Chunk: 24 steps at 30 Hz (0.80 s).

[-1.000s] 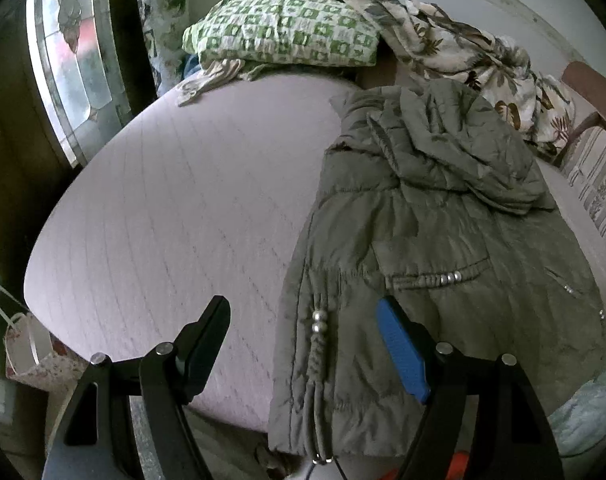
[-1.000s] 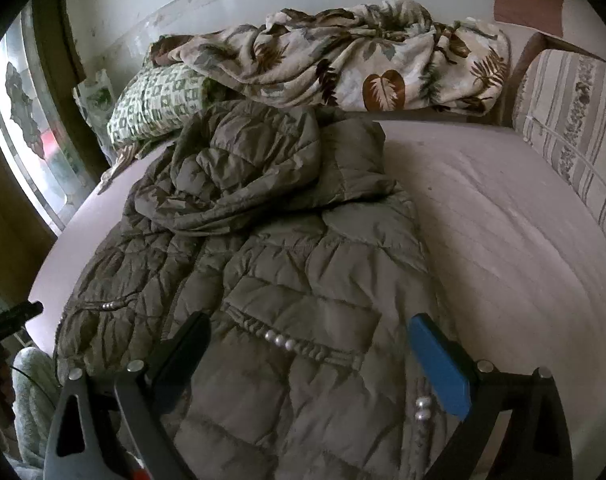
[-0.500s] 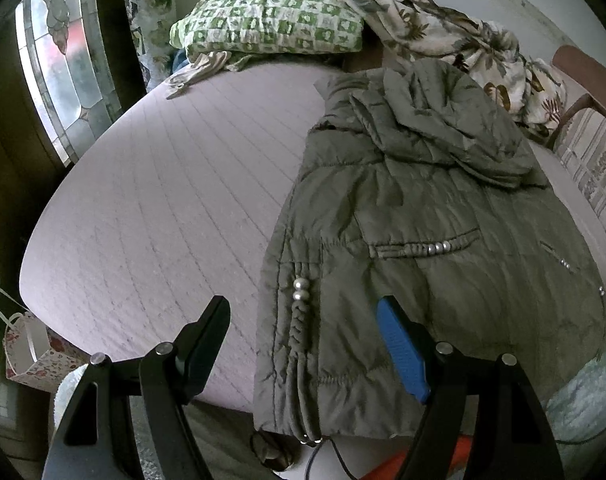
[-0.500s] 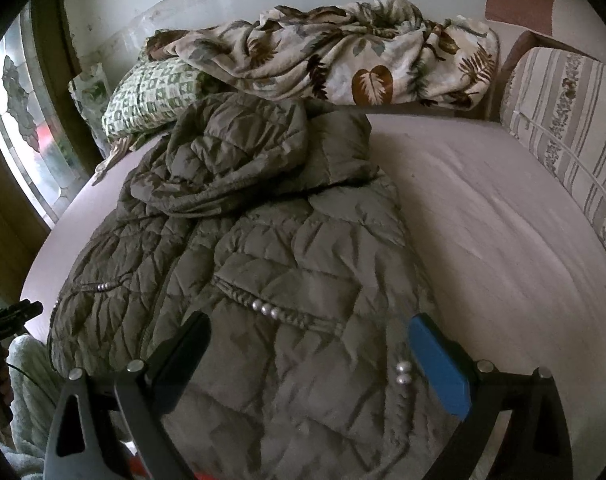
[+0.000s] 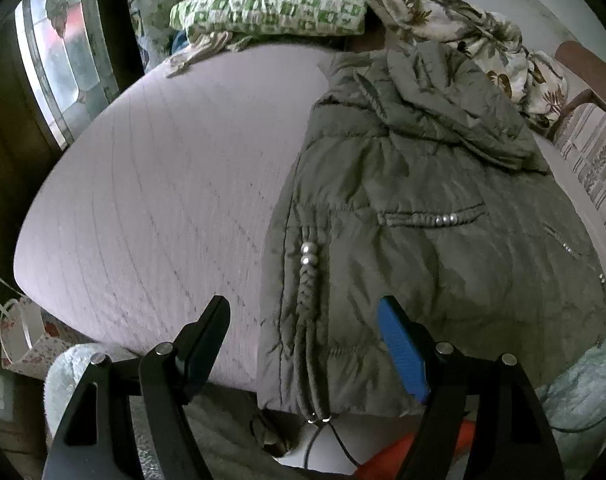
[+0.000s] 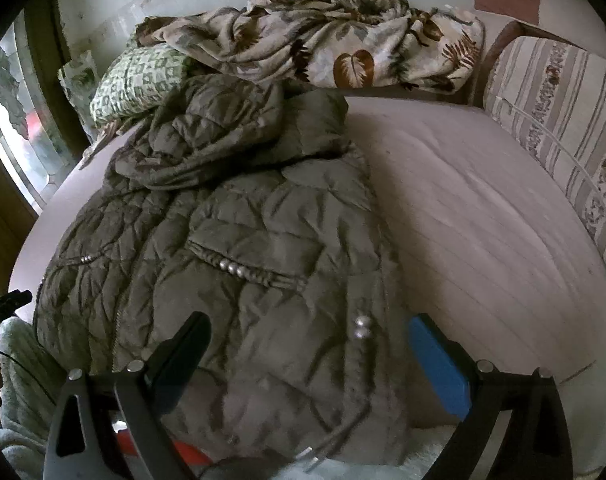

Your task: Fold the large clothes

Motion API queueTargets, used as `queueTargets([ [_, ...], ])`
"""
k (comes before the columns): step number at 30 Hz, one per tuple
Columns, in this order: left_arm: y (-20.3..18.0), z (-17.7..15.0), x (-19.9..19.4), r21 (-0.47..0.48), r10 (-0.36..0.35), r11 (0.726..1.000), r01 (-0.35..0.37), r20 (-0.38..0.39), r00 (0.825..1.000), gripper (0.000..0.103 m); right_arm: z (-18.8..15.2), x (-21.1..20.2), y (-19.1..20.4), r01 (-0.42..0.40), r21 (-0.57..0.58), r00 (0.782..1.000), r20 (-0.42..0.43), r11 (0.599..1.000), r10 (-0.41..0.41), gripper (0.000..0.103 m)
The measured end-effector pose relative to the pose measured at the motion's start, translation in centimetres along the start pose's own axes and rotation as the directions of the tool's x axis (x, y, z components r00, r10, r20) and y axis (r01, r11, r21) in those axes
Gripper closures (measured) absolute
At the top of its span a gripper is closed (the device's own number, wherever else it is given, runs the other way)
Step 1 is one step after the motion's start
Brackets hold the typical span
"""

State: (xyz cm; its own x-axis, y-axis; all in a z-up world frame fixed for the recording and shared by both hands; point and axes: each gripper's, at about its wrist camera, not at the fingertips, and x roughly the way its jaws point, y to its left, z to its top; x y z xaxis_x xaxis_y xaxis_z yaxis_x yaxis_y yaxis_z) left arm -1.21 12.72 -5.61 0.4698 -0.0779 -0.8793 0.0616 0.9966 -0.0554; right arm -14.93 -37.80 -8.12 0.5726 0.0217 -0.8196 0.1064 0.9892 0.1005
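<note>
An olive quilted puffer jacket point(image 5: 423, 216) lies flat on the pale pink mattress point(image 5: 163, 184), hood bunched at the far end and hem at the near edge. It also shows in the right wrist view point(image 6: 239, 240). Silver beads trim its pockets and hem cords. My left gripper point(image 5: 303, 320) is open and empty, above the jacket's left hem corner. My right gripper point(image 6: 307, 340) is open and empty, above the right hem corner.
A green checked pillow point(image 5: 271, 4) and a leaf-print blanket point(image 6: 335, 40) lie at the bed's far end. A striped cushion point(image 6: 563, 120) lines the right side. A window point(image 5: 59, 56) is at left. A paper bag point(image 5: 23, 332) stands below the bed edge.
Both grippers have drawn back towards the near edge of the bed, so the jacket's hem now shows. The jacket has not moved. Both stay open.
</note>
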Motion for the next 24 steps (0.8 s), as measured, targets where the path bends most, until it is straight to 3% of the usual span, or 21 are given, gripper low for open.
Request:
queueTargets([
  [12, 0.4, -1.2, 3.9, -0.055, -0.071, 0.996, 0.064, -0.126, 0.989, 0.026, -1.0, 0.5, -1.3, 0.013, 0.015, 1.0, -0.028, 1.0, -0.013, 0.002],
  [20, 0.2, -1.4, 5.0, -0.05, -0.077, 0.996, 0.071, -0.133, 0.988, 0.026, -1.8, 2.6, -4.4, 0.056, 0.045, 0.991, -0.124, 0.997, -0.05, 0.002],
  [24, -0.3, -1.4, 5.2, -0.026, -0.066, 0.998, 0.063, -0.134, 0.989, 0.026, -2.4, 4.1, -6.1, -0.006, 0.108, 0.983, -0.181, 0.994, 0.026, 0.002],
])
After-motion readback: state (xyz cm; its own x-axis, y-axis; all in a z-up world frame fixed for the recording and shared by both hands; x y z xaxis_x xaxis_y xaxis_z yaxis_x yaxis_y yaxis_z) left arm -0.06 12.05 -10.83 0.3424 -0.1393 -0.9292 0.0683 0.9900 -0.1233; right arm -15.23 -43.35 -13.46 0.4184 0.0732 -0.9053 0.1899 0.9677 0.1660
